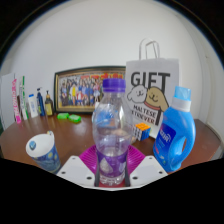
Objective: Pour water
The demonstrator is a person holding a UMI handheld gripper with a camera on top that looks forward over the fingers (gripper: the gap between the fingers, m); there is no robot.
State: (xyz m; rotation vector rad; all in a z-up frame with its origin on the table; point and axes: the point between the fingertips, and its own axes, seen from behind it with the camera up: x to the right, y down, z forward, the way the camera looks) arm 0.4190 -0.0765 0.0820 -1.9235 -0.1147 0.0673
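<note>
Bottle sits pinched between gripper pads; cap on, so tilting toward the eight o'clock cup pours nothing.

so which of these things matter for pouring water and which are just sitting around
For the job:
- water bottle, purple cap on, between the hand-held gripper fingers
- plastic cup, perhaps the target

Lying about:
- blue detergent bottle
- gift bag
- framed photo
- small bottles by the wall
</note>
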